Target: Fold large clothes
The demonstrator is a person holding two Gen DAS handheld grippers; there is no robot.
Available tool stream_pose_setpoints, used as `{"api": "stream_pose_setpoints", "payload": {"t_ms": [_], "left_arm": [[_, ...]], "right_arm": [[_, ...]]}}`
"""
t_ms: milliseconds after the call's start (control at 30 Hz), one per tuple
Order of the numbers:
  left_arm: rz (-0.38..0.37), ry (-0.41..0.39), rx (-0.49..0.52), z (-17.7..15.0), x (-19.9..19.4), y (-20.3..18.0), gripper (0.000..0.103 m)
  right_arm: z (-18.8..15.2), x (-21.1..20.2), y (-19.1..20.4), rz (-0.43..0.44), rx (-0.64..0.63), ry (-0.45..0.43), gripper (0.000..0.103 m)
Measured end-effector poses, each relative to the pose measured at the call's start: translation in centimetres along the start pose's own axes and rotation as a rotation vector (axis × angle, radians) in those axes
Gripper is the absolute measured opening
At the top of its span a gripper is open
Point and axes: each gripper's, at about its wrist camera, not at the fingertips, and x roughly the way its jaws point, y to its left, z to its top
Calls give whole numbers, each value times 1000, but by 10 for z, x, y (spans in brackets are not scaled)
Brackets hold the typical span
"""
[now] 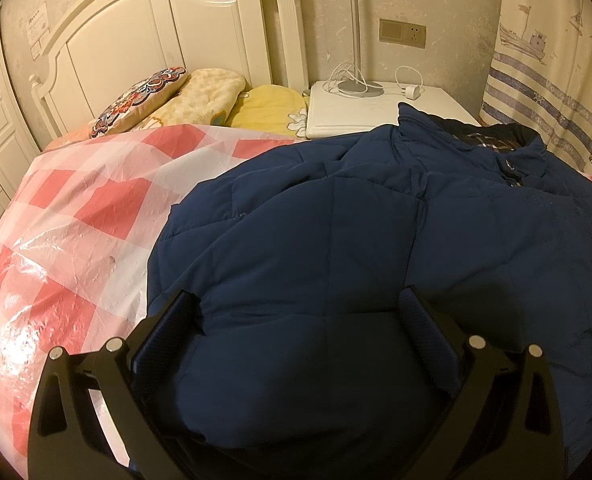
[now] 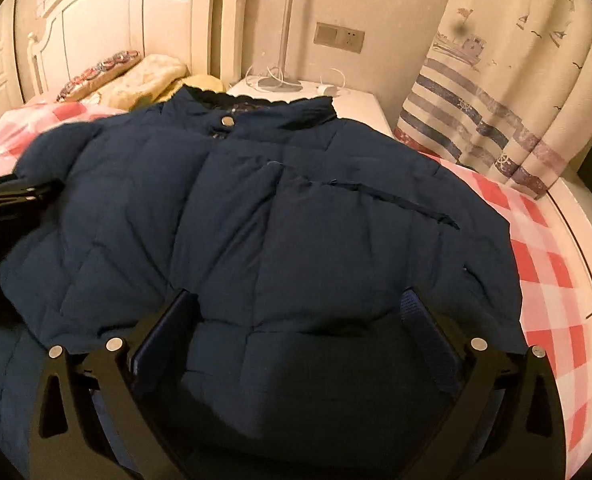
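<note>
A navy quilted jacket (image 1: 336, 220) lies spread on the bed, its collar (image 2: 256, 108) towards the nightstand and a metal snap (image 2: 227, 121) closed below it. Plaid lining (image 1: 492, 144) shows at the neck. My left gripper (image 1: 298, 312) is open wide over the jacket's lower left part, and puffy fabric bulges between its fingers (image 1: 176, 320). My right gripper (image 2: 300, 308) is open just as wide over the lower right part near the hem, with padding swelling up between its pads. The left gripper (image 2: 12, 194) also shows at the jacket's left sleeve side.
A red-and-white checked plastic sheet (image 1: 76, 220) covers the bed. Pillows (image 1: 200, 96) lean against the white headboard (image 1: 144, 36). The white nightstand (image 1: 376, 108) holds a lamp base and a charger cable. A striped curtain (image 2: 508, 92) hangs at the right, beside the bed's edge (image 2: 584, 248).
</note>
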Motion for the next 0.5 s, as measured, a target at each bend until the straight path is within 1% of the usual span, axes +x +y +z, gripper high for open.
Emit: {"api": "stream_pose_setpoints", "payload": {"t_ms": [167, 267, 333, 367, 400, 433, 467, 500], "left_arm": [[1, -2, 3, 0, 0, 0, 101], [19, -3, 14, 0, -3, -2, 101], [42, 27, 9, -1, -16, -5, 101], [34, 23, -6, -3, -28, -6, 101], [-2, -1, -22, -7, -43, -7, 101], [-38, -20, -24, -11, -54, -10, 101], [-85, -44, -11, -16, -68, -15, 101], [-104, -56, 7, -20, -76, -20, 101]], "right_arm": [[-4, 4, -1, -3, 1, -4, 99], [-4, 2, -1, 5, 5, -6, 99], [-4, -1, -4, 36, 22, -6, 99], [-2, -5, -8, 61, 17, 19, 98], [-1, -10, -10, 67, 16, 39, 98], [-1, -19, -13, 72, 38, 39, 98], [-2, -31, -17, 79, 71, 12, 98], [-4, -47, -22, 86, 106, -38, 98]]}}
